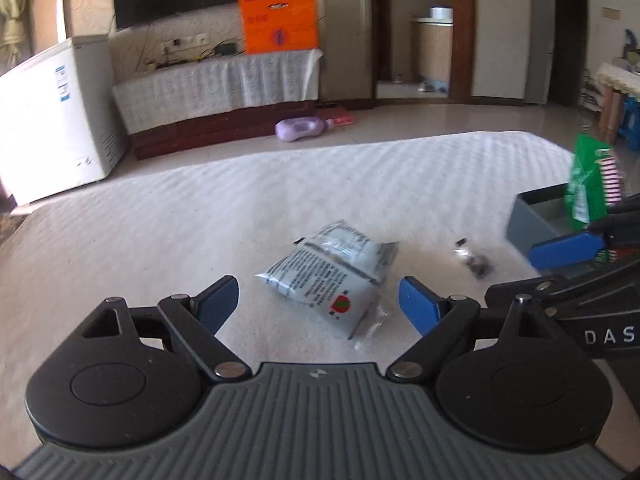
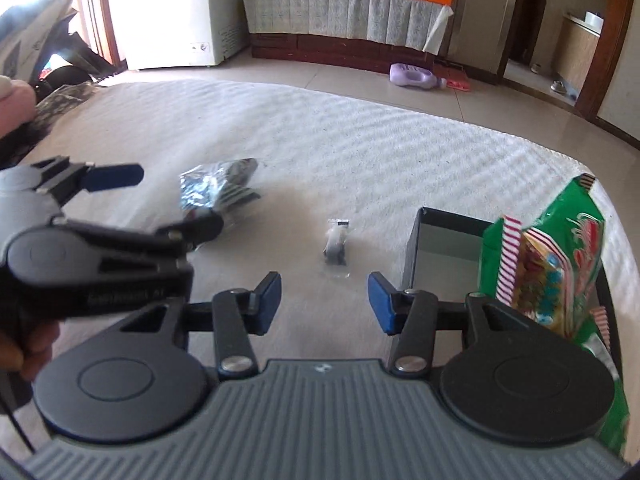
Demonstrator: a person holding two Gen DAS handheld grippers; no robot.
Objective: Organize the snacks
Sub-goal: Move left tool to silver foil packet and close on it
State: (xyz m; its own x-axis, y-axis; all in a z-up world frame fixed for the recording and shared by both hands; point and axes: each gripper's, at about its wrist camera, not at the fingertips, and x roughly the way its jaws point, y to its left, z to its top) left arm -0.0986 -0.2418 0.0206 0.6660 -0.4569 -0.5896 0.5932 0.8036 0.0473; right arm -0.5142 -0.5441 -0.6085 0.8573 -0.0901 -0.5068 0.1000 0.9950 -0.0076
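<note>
1. Between the blue pads of the left gripper lies a white printed plastic snack packet – the jaws stand wide apart and the pads do not press on it; it rests flat on the white ribbed tablecloth.
2. Beside that packet, toward the box, a small clear wrapped sweet with a dark filling lies on the cloth, apart from both grippers.
3. The right gripper has its jaws partly spread with nothing between them; only bare cloth shows in the gap, and the sweet lies just beyond its fingertips.
4. Past the sweet stands a dark grey open-topped cardboard box – the landmark for the rest.
5. A tall green foil snack bag with red-and-white striped edges stands upright in the box, leaning at the box's near corner.
6. On the far side of the packet from the box, in the right wrist view, a person's hand grips the left gripper's handle.
7. Well beyond the box, on the tiled floor, lies a lilac plastic bottle on its side, near a low cabinet draped in white cloth.
8. An orange carrier bag stands on that cabinet; a white chest freezer sits beside it.
</note>
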